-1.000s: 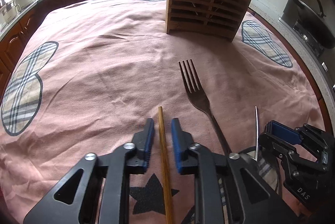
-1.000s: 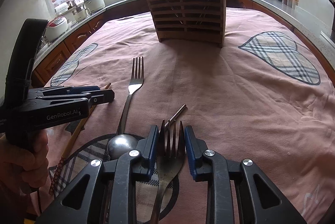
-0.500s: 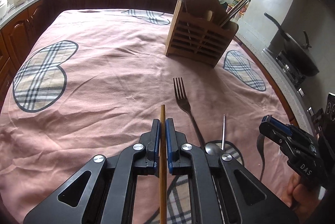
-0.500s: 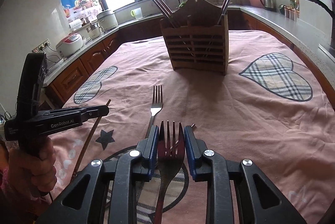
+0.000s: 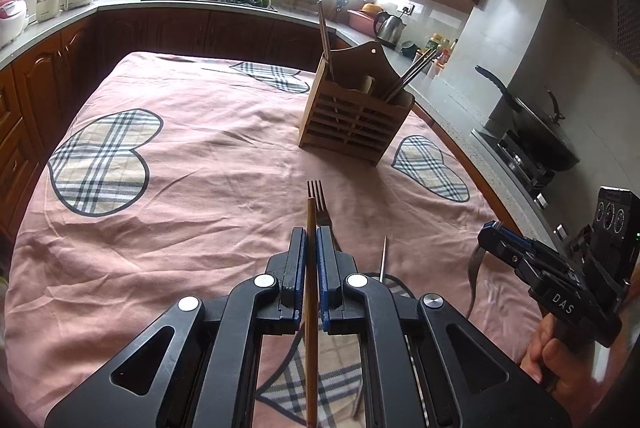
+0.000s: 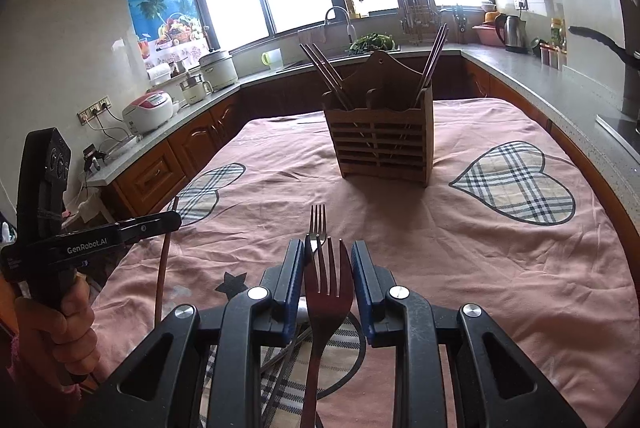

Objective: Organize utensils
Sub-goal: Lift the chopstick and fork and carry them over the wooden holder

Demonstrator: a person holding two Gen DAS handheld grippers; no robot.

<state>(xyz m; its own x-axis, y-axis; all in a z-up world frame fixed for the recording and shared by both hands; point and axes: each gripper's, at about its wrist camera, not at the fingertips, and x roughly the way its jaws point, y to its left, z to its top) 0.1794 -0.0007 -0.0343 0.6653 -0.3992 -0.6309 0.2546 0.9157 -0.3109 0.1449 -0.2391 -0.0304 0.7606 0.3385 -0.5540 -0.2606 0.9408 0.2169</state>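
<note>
I have one utensil in each gripper and both are off the cloth, so the pick-up step looks done and the carry to the wooden holder (image 6: 380,136) is what I am in. My left gripper (image 5: 311,248) is clamped tight on a wooden chopstick (image 5: 311,292), which runs straight out between the pads toward the holder. My right gripper (image 6: 328,268) is closed on the head of a fork (image 6: 328,284), tines pointing at the holder; the pads sit against its two edges.

The holder stands well ahead of both grippers on the pink tablecloth (image 6: 460,268), with chopsticks (image 6: 324,72) already leaning out of its left and right compartments. A second fork (image 5: 318,200) lies on the cloth between me and the holder, and a thin metal chopstick (image 5: 384,254) lies nearer me than that fork.

Next I judge each piece has to be tipped upright over the holder's open top and lowered into a compartment with its own kind. Which compartment takes forks I cannot tell from here. The long chopstick could catch the holder's tall back panel if I come in low
</note>
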